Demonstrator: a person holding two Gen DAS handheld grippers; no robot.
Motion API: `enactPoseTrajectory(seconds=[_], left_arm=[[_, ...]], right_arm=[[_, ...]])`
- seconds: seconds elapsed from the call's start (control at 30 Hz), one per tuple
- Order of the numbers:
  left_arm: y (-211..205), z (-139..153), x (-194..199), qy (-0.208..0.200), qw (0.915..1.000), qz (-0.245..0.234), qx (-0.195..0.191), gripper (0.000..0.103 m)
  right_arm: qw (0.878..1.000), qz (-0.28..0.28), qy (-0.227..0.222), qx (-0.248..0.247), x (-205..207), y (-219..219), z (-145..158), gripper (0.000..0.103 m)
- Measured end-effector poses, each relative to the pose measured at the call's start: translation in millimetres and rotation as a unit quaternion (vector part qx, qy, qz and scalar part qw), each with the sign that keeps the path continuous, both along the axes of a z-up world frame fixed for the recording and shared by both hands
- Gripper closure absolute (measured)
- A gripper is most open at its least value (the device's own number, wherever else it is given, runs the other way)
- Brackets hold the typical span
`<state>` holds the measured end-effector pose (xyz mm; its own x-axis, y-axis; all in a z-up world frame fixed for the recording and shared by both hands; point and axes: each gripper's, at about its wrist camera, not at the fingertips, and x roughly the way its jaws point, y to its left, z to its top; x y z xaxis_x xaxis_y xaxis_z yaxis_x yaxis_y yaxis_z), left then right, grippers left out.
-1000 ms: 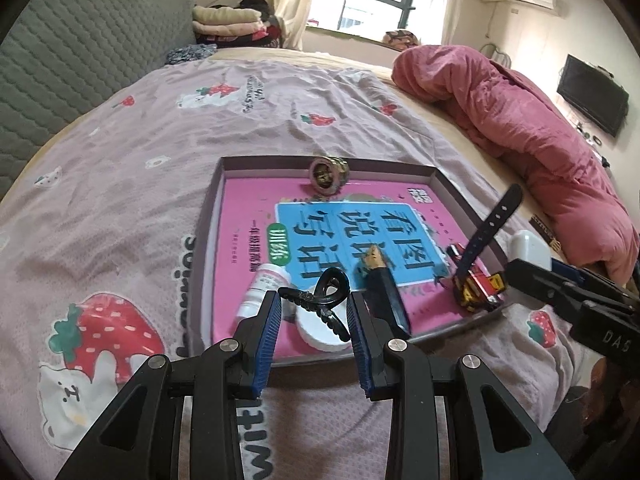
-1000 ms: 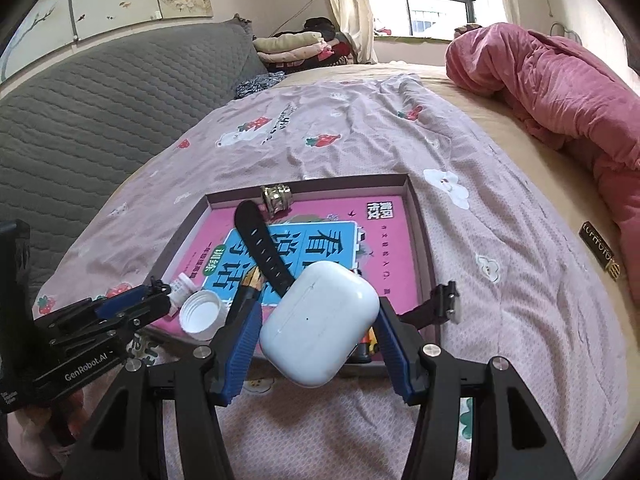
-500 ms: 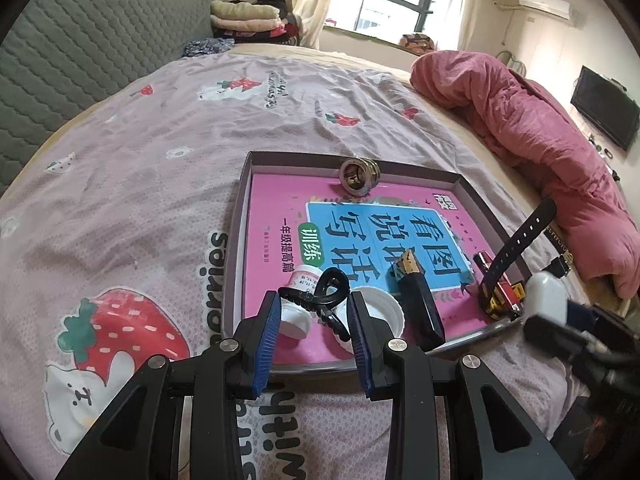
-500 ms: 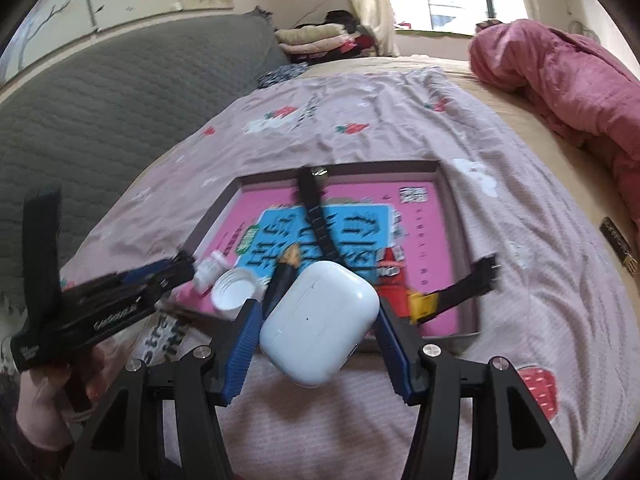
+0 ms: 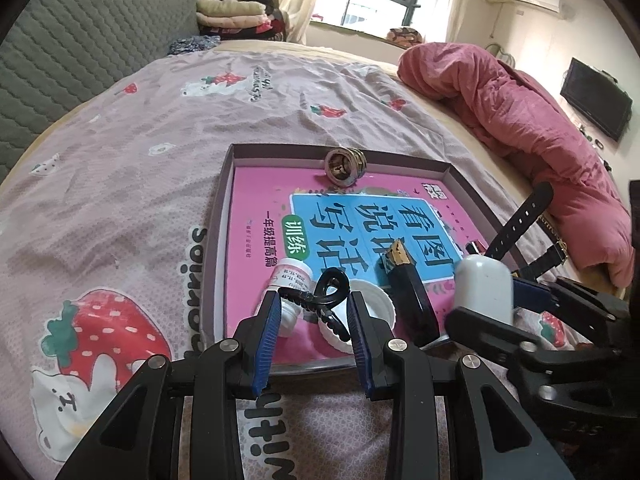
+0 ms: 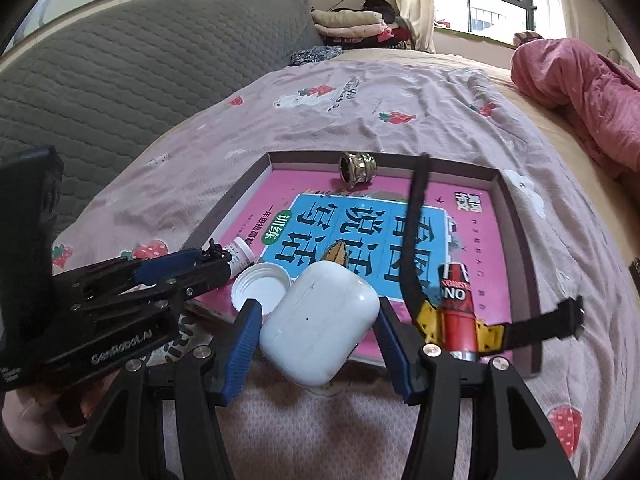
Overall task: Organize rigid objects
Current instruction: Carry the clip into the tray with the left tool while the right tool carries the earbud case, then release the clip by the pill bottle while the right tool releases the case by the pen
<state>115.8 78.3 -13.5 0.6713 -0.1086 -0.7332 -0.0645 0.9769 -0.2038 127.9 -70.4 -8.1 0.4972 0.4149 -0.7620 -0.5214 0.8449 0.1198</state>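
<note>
A: Nearest, left gripper (image 5: 314, 330): blue-padded fingers clamped on a black plastic claw hair clip (image 5: 320, 302), hanging over the near edge of the shallow dark-rimmed cardboard tray (image 5: 224, 240). Right gripper (image 6: 318, 338): fingers clamped on a glossy white earbud case (image 6: 320, 326), tilted, at the tray's 6 o'clock.

B: Risks?

A: The case is smooth and held askew; it could squirt out onto the bed. The clip is pinched at its teeth and may twist. The grippers are close together, so a clash looks possible.

B: Farther in?

A: White screw cap (image 6: 261, 290), small white pill bottle (image 6: 239, 258), red-and-yellow strapped toy (image 6: 458, 312); brass ring (image 6: 354, 168) at 12 o'clock.

B: Unclear?

A: The bottle is half hidden behind the left gripper. A dark oblong thing (image 5: 412, 300) by the cap I can't identify.
</note>
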Motion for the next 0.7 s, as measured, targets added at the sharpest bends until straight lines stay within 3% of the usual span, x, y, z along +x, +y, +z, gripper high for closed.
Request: enactPoseTrajectory(seconds=[0.7], left_arm=[[-4, -13, 8, 0.009, 0.9997, -0.021, -0.008, 0.069]], right_arm=[[1.000, -0.018, 0.021, -0.010, 27, 7, -16, 0.046]])
